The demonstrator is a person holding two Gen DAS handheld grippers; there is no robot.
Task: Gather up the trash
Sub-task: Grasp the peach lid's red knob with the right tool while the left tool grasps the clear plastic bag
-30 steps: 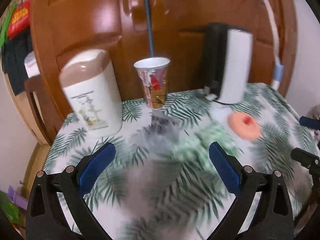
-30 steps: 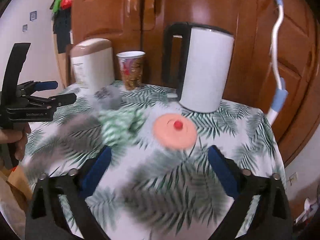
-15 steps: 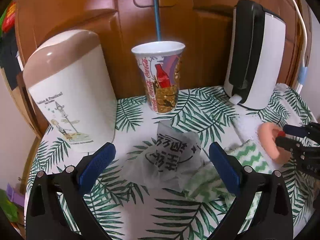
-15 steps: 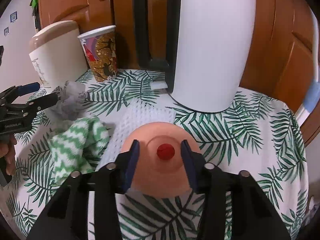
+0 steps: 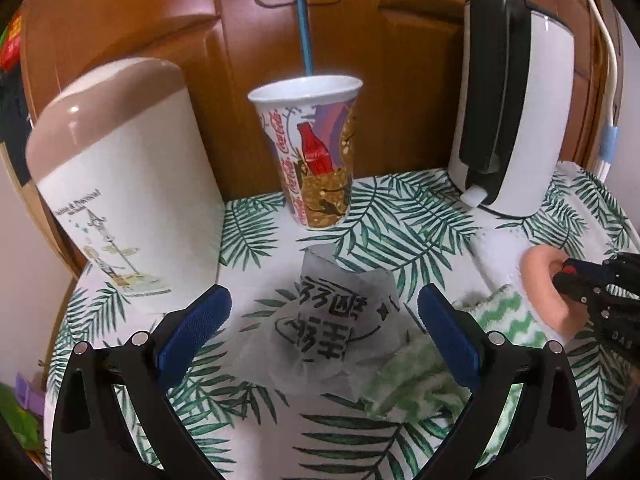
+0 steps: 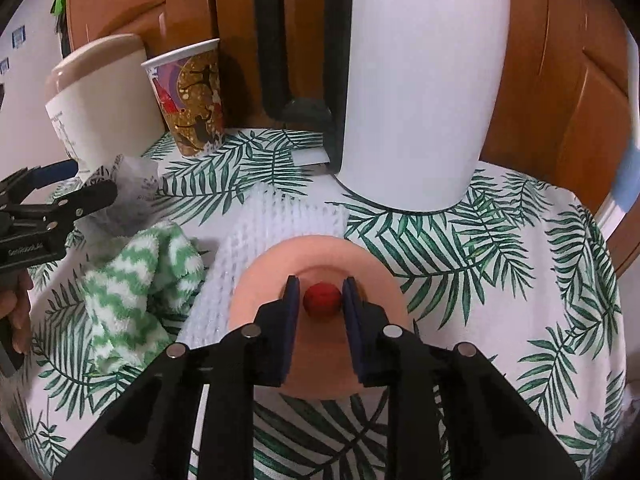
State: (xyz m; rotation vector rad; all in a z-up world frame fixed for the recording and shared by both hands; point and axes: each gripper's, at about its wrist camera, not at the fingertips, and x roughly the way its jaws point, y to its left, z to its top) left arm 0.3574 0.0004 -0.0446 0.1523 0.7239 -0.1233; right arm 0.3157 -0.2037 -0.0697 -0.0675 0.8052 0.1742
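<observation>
Your right gripper (image 6: 321, 303) has its jaws closed on the small red knob (image 6: 322, 299) of the round peach-coloured lid (image 6: 320, 322), seemingly touching it. Your left gripper (image 5: 322, 314) hovers, jaws wide open, over the crumpled printed paper wrapper (image 5: 330, 330) on the bench (image 5: 400, 216). Next, lower and close on it.

A home, by the look of it: a small desk (image 5: 260, 232) in a leaf-print cloth against a wooden door (image 5: 140, 20), with an electric kettle (image 5: 516, 96) at its far right corner and a paper cup (image 5: 312, 160) at the back edge.
</observation>
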